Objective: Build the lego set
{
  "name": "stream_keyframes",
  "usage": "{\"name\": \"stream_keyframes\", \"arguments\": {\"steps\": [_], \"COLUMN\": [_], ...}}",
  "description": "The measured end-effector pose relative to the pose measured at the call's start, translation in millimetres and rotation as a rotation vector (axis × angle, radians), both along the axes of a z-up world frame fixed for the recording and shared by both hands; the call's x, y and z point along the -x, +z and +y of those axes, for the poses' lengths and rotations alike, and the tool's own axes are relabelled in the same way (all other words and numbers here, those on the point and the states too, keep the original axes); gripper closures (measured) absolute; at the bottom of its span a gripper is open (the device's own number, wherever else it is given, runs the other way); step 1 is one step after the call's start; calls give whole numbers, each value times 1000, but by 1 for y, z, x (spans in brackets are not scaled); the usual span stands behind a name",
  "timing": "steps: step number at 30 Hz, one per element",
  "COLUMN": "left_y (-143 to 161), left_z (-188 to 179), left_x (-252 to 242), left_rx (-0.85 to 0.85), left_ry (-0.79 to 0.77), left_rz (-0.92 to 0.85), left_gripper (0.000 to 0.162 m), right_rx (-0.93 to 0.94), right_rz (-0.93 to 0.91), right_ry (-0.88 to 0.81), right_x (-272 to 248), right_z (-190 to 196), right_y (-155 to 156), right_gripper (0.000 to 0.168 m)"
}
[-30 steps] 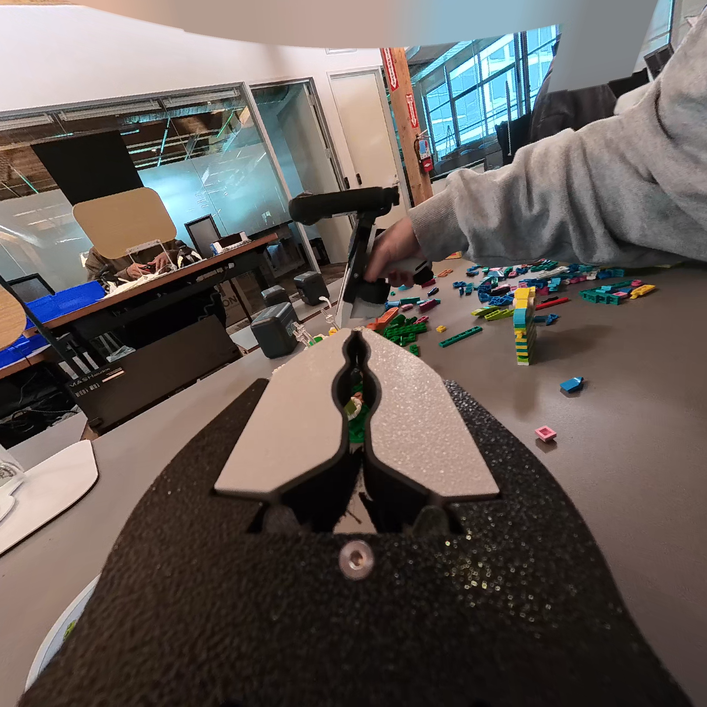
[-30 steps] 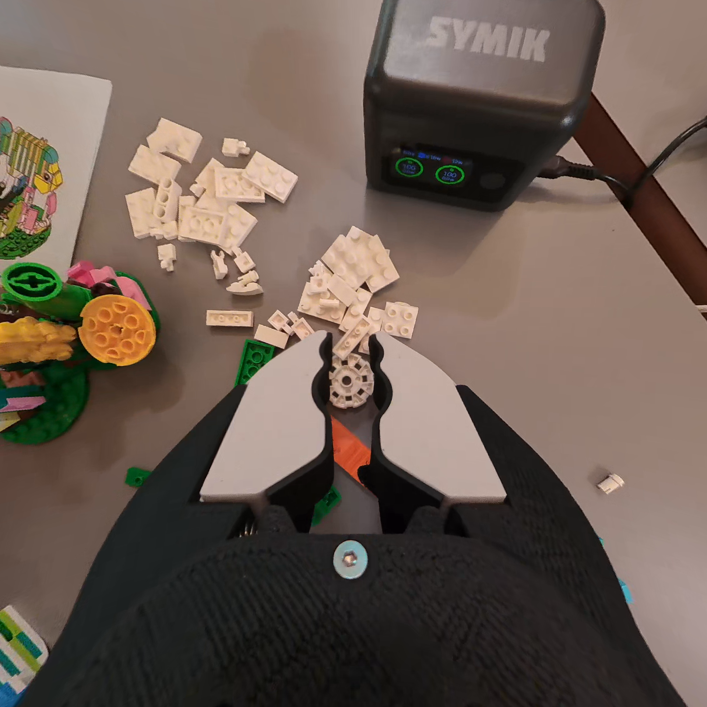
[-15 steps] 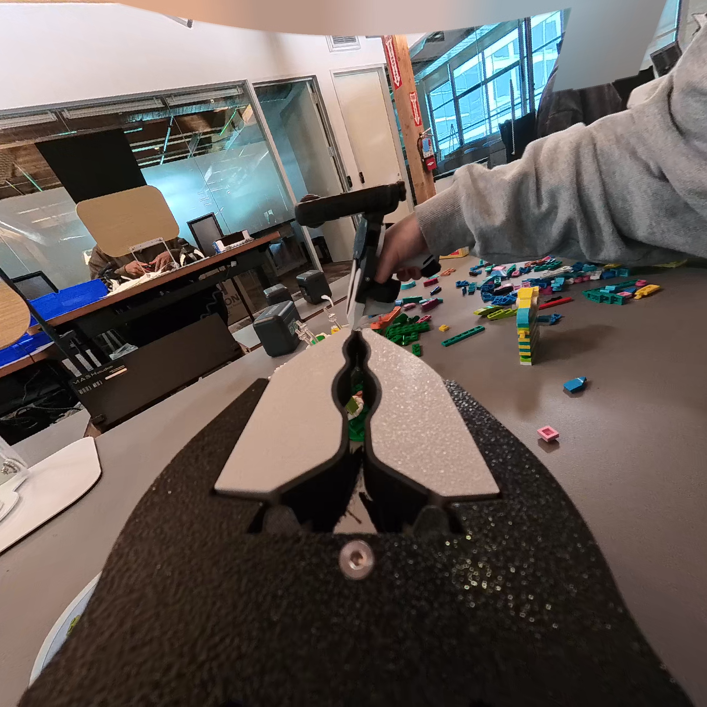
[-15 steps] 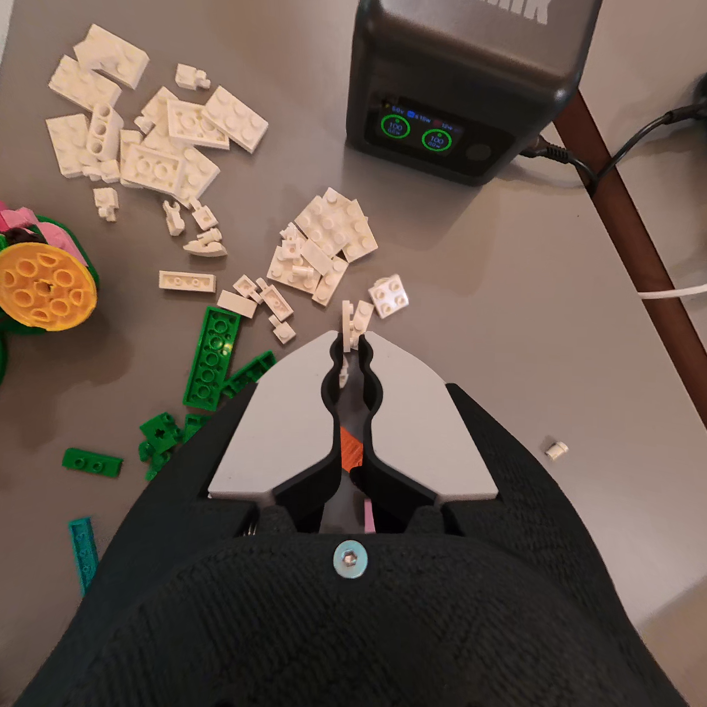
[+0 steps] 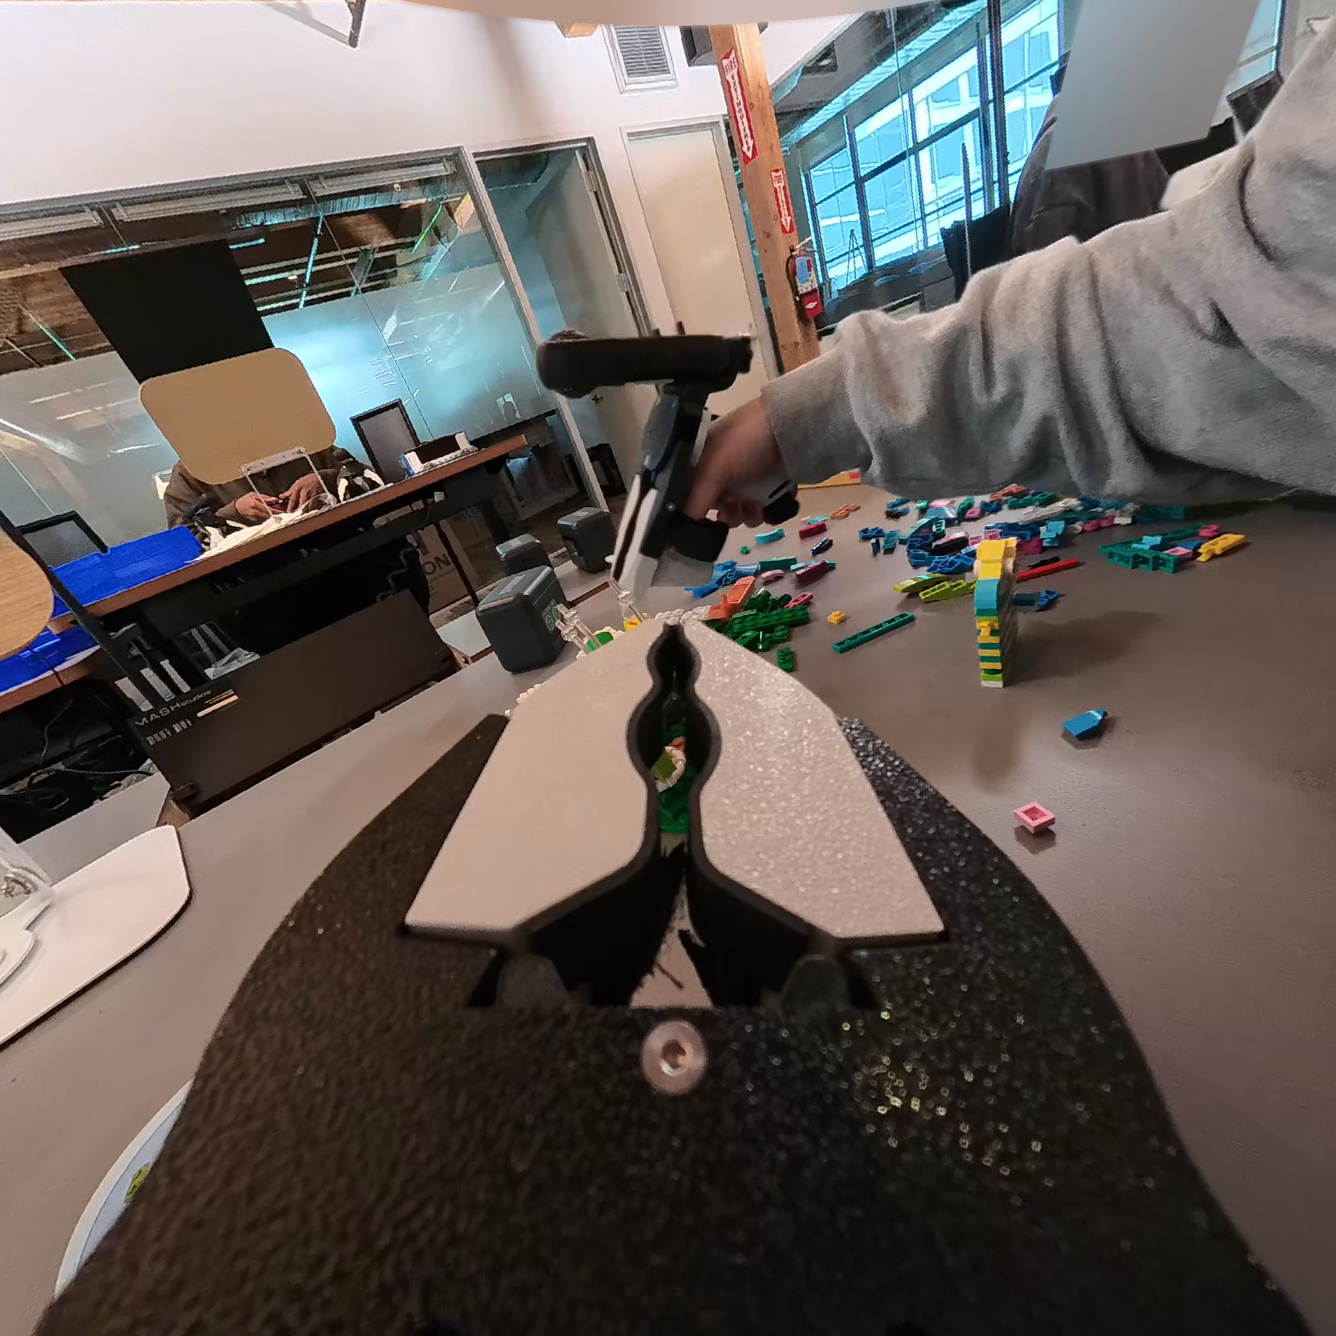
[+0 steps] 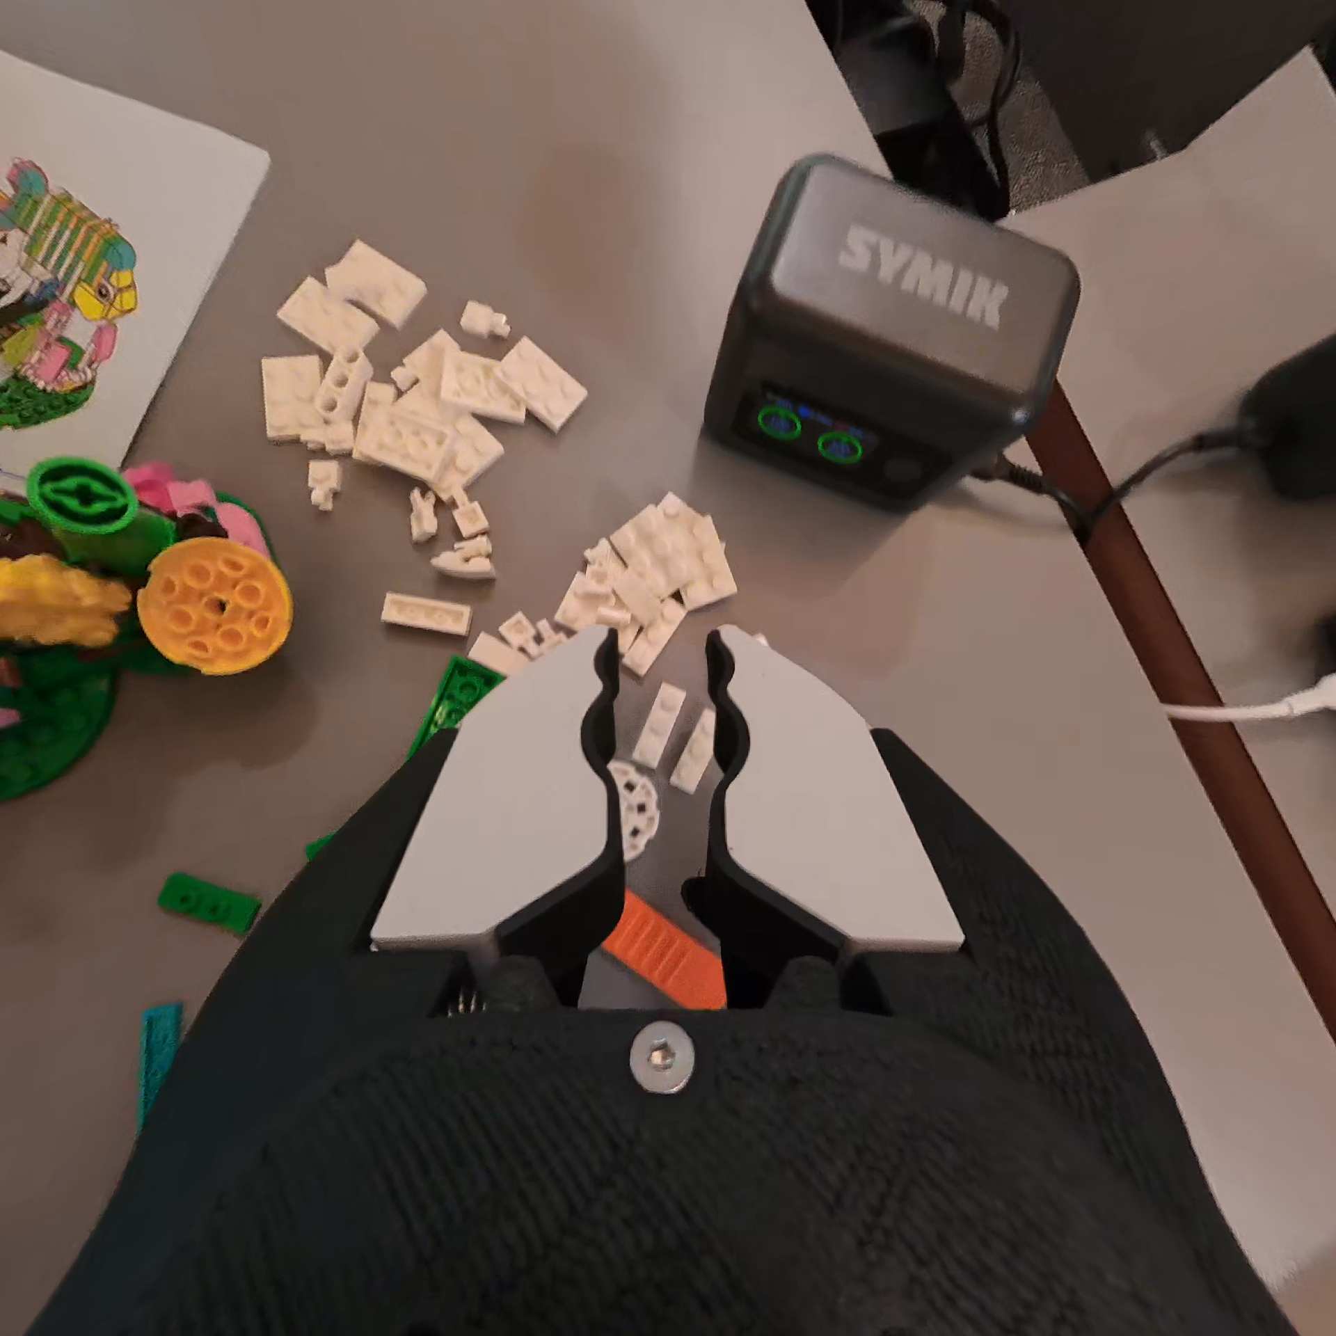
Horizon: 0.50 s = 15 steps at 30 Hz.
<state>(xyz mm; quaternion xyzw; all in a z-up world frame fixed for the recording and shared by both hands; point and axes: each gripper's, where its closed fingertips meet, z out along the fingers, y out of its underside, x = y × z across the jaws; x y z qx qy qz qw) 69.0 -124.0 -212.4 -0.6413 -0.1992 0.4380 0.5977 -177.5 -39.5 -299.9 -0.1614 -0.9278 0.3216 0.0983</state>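
Looking down my right gripper (image 6: 661, 640), I see the grey table (image 6: 578, 144) under everything, and my jaws stand moderately apart with nothing between them but the pieces lying below. Beyond my right finger and off to the right sits a dark power box (image 6: 889, 340) with two green rings lit on its face, a cable running from its side. Far to my left stands the half-built lego model (image 6: 108, 593) on its round green base, a yellow disc (image 6: 215, 606) facing up at me; beyond it lies the white instruction sheet (image 6: 144, 217) with a coloured picture. Ahead and left of my fingertips are the loose white lego pieces (image 6: 426, 405) in two heaps, the nearer heap just past my left fingertip. Between my fingers on the table lie two small white plates (image 6: 661, 723), then a white round piece (image 6: 636, 799) half under my left finger, then an orange piece (image 6: 665, 954) near the hinge.

My left gripper (image 5: 672, 632) has its tips closed together, hovering low; through the gap behind them I see green and pale bits, and I cannot tell whether they are gripped. Ahead and right of it are scattered coloured bricks (image 5: 1012, 520) and a small striped tower (image 5: 996, 614). I see no containers here; every piece lies loose on the table.
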Motion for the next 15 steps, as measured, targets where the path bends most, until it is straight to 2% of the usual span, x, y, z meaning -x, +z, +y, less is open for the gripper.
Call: {"name": "stream_keyframes", "arguments": {"steps": [6,11,15], "left_y": [0,0,1], "left_z": [-2,-2,-1], "left_x": [1,1,1], "left_rx": [-5,-13,-15], "left_ry": [7,4,2], "left_rz": [-1,-3,-2], "left_gripper": [162,162,162], "right_rx": [15,5,-8], "right_rz": [-81,-199,-131], "right_ry": [68,164,156], "right_x": [0,-26,-22], "right_z": [-21,-25,-12], "right_y": [-14,-19,-11], "right_gripper": [148,149,149]}}
